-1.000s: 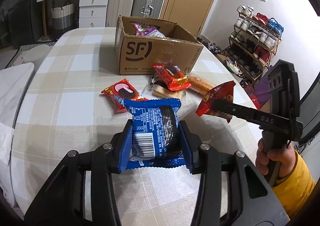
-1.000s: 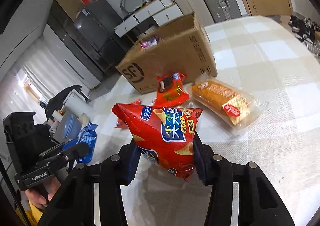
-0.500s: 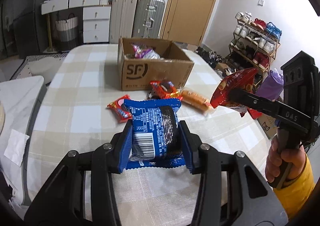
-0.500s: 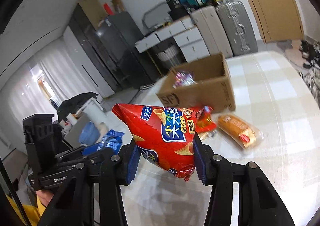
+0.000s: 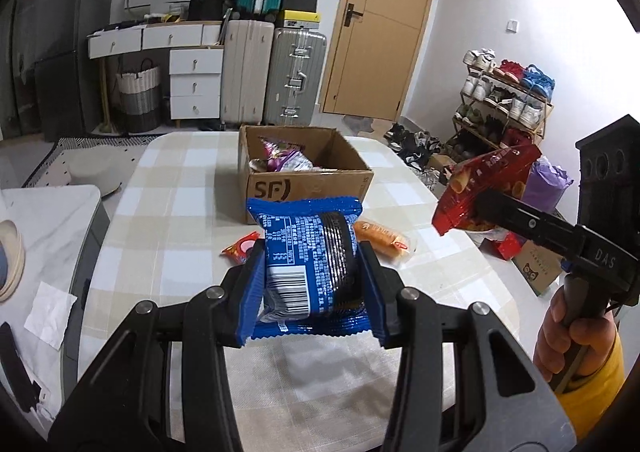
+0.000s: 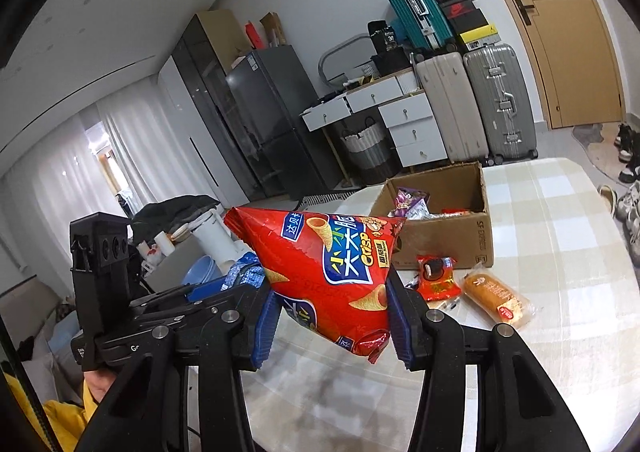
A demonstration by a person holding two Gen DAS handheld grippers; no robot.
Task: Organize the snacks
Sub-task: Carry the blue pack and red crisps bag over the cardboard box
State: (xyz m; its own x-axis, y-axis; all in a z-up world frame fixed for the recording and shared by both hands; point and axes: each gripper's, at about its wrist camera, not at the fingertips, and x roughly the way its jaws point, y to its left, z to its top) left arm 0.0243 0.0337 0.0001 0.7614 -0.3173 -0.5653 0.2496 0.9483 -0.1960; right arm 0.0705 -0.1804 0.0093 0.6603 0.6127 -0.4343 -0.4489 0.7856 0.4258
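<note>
A checked bench [image 5: 168, 219] carries an open cardboard box [image 5: 308, 187] with several wrapped snacks inside. Just in front of the box lie an orange bread pack [image 6: 496, 298] and a small red cookie pack [image 6: 436, 278]; another red pack [image 5: 240, 250] is mostly hidden, so its kind is unclear. The left tool [image 5: 310, 272] clamps a blue cookie pack [image 5: 308, 260] above the bench. To its right, the right tool [image 6: 332, 312] grips a red crisp bag [image 6: 332, 268], also held aloft.
</note>
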